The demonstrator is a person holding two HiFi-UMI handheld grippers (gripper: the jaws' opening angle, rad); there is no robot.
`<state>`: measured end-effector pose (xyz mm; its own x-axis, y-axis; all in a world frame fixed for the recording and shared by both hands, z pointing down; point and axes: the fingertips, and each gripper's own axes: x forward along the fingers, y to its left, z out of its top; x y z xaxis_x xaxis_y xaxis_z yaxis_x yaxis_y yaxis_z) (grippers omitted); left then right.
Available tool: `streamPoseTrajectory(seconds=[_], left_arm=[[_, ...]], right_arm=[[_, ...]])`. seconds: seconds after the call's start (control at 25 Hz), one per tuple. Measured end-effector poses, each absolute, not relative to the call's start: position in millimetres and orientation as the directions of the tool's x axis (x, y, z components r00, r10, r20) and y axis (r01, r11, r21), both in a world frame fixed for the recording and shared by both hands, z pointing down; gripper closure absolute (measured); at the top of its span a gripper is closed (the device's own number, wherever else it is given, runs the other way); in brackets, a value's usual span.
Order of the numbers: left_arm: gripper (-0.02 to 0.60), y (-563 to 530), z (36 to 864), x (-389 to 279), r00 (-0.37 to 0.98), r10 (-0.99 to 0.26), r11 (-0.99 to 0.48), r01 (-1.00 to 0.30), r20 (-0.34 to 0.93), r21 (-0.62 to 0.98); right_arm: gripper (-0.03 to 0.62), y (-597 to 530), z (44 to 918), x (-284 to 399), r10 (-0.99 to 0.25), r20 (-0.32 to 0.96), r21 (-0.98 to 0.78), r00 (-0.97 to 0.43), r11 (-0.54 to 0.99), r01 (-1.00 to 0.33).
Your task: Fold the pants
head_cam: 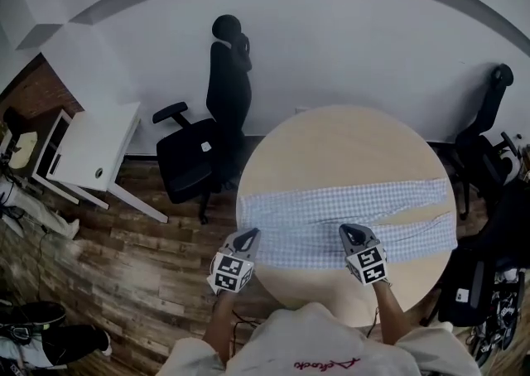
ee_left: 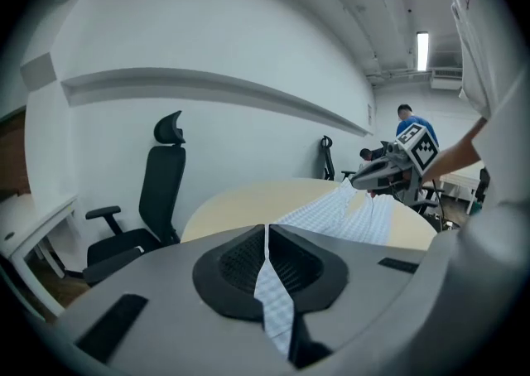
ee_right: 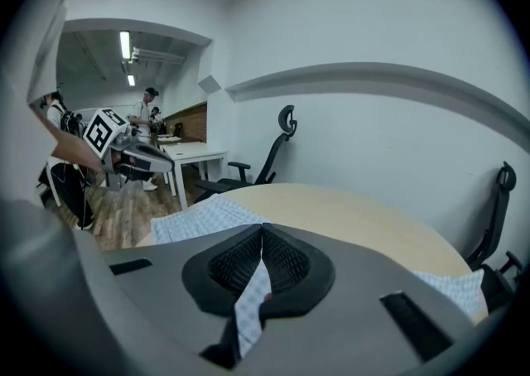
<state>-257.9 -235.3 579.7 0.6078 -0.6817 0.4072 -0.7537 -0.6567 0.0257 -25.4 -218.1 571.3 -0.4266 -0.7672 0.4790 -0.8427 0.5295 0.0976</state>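
Observation:
Light blue checked pants (head_cam: 348,213) lie stretched across the round wooden table (head_cam: 339,138), legs running to the right. My left gripper (head_cam: 246,239) sits at the near left edge of the cloth, shut on the fabric; in the left gripper view a strip of checked cloth (ee_left: 273,300) is pinched between the black pads. My right gripper (head_cam: 351,233) is at the near edge further right, also shut on the pants, with cloth (ee_right: 248,304) squeezed between its pads. Each gripper shows in the other's view: the right gripper (ee_left: 377,174) and the left gripper (ee_right: 153,159).
A black office chair (head_cam: 207,130) stands left of the table, a white desk (head_cam: 91,147) further left. More black chairs (head_cam: 484,147) are at the right. People stand in the background of both gripper views. Wooden floor surrounds the table.

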Motion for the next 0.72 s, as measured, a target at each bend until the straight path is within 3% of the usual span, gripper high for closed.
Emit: streamPoseTrajectory(seconds=[0.36, 0.72], left_arm=[[0.545, -349, 625, -293, 0.580, -0.579, -0.751, -0.653, 0.573, -0.098], [0.545, -394, 705, -294, 0.492, -0.328, -0.905, -0.408, 0.807, -0.119]], right_arm=[[0.565, -316, 613, -20, -0.692, 0.619, 0.234, -0.372, 0.614, -0.754], [0.565, -379, 679, -22, -0.499, 0.812, 0.298, -0.302, 0.800, -0.521]])
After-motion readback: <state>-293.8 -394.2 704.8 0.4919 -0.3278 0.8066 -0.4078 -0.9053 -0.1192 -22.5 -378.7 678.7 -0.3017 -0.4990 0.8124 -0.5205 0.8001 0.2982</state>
